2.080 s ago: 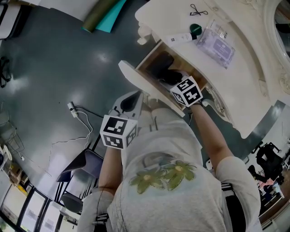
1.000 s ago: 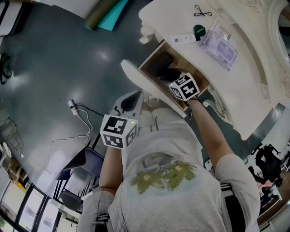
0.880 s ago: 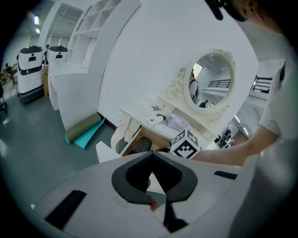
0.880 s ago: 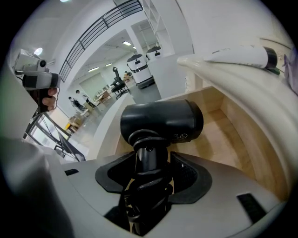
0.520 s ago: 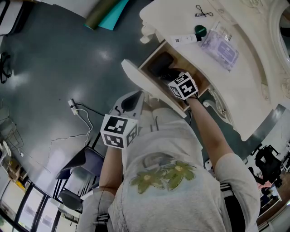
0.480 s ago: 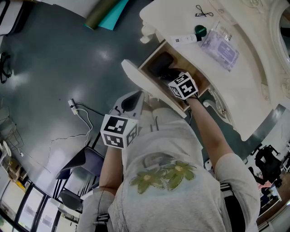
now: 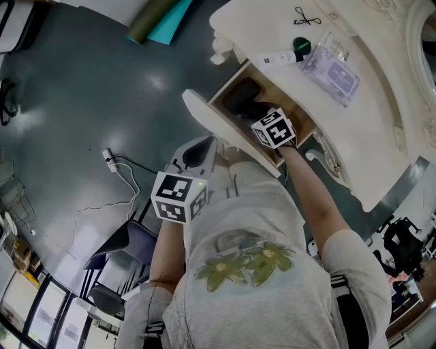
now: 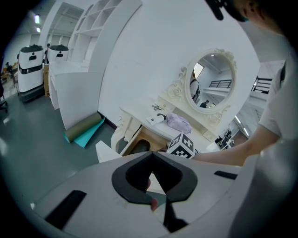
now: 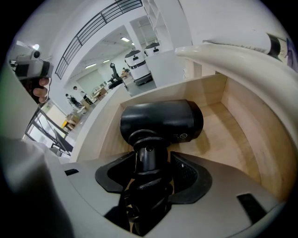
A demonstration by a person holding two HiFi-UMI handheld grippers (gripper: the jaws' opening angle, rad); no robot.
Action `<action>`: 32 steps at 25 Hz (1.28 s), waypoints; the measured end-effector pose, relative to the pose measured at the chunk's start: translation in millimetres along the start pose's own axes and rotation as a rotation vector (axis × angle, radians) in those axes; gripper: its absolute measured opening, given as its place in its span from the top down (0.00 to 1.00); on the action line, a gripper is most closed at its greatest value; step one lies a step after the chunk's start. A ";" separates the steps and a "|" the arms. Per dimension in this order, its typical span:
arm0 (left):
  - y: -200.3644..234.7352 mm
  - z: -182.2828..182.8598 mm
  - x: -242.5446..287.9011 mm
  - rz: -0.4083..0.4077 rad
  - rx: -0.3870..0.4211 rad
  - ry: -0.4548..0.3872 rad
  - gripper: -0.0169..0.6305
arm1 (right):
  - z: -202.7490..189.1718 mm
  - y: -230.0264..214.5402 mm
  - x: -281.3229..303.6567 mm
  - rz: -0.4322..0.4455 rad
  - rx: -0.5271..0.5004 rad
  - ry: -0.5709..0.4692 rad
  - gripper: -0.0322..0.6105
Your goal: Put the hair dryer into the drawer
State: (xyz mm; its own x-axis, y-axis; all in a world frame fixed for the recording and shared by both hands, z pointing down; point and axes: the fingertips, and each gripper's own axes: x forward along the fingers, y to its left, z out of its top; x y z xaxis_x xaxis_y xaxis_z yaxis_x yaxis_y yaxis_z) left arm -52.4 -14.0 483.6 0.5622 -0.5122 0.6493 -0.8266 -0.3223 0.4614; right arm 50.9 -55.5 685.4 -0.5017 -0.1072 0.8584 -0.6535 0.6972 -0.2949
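Dark grey floor (image 7: pixel 82 88): taken up by most of the head view.
Cream dressing table (image 7: pixel 381 116): seen at the upper right; an oval mirror (image 8: pixel 212 81) is mounted at its back edge.
Drawer (image 7: pixel 216 129): pulled well out from under the table's front edge, with its wooden inside exposed.
Olive-and-teal roll (image 7: pixel 157 20): laid on the floor beyond the table's left end.
White cable (image 7: pixel 119 174): trailed across the floor, well apart from the table.

Hair dryer (image 9: pixel 160 122), black: found inside the drawer. The barrel is laid crosswise near the drawer's left end wall (image 7: pixel 244 99), with the handle pointed back toward the person. Whether the barrel is fully rested on the drawer floor cannot be told.

Right gripper (image 9: pixel 149 174): reached into the drawer (image 7: pixel 262 117). The dryer's handle is clamped between its two black pads (image 9: pixel 186 174).
Left gripper (image 8: pixel 151 160): held low beside the person's body, short of the drawer front (image 7: pixel 196 153). Its jaws are closed tip to tip and nothing is held.

Tabletop items:
- Purple pouch (image 7: pixel 332 68): set back from the front edge.
- White tube with a green cap (image 7: pixel 279 54): laid near the front edge above the drawer, just beside the pouch.
- Thin black hair tie (image 7: pixel 300 15): laid near the table's left end.
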 end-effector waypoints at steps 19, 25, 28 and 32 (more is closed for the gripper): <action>4.0 -2.4 -0.7 0.000 -0.004 0.008 0.96 | -8.5 -2.4 11.6 -0.059 -0.079 -0.007 0.61; 4.2 -3.8 -3.7 0.006 0.000 0.008 0.96 | -10.7 -0.6 13.6 -0.082 -0.094 -0.001 0.61; 4.3 -5.2 -5.9 0.009 0.005 0.009 0.96 | -11.1 -1.7 16.0 -0.095 -0.098 -0.005 0.61; 2.6 -7.2 -6.4 0.008 0.012 0.010 0.96 | -11.9 -0.9 17.5 -0.096 -0.099 0.022 0.61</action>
State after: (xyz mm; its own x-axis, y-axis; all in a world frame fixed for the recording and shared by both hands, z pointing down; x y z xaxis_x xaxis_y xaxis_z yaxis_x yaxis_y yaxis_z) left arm -58.0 -5.8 485.1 0.5559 -0.5066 0.6590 -0.8312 -0.3275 0.4494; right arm 49.4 -49.6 705.6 -0.4260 -0.1617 0.8902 -0.6383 0.7510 -0.1690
